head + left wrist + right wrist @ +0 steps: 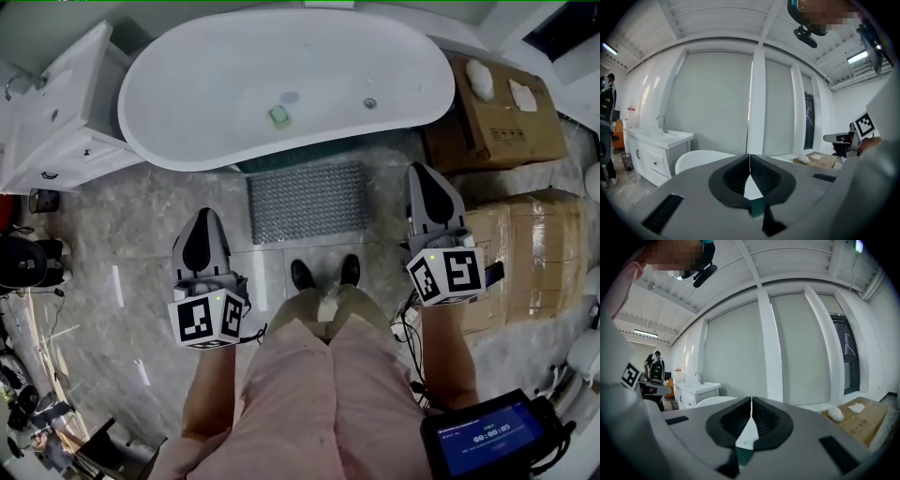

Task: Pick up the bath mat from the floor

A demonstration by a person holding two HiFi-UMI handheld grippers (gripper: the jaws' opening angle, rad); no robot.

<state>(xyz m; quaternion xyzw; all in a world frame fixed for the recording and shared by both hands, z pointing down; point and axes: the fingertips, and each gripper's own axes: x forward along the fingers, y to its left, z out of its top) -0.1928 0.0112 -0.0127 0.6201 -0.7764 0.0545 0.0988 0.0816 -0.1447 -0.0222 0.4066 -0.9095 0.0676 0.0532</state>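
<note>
Both grippers, left gripper (205, 246) and right gripper (429, 199), have jaws pressed together, nothing between them. Bath mat (307, 200) lies on floor (131, 272) between and below the jaw tips, beside bathtub (281, 84).

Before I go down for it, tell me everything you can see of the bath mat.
The bath mat is a grey rectangle with a nubby texture, lying flat on the marbled floor. Its far edge runs along the white bathtub; its near edge lies just ahead of the person's shoes. Nothing rests on it.
</note>
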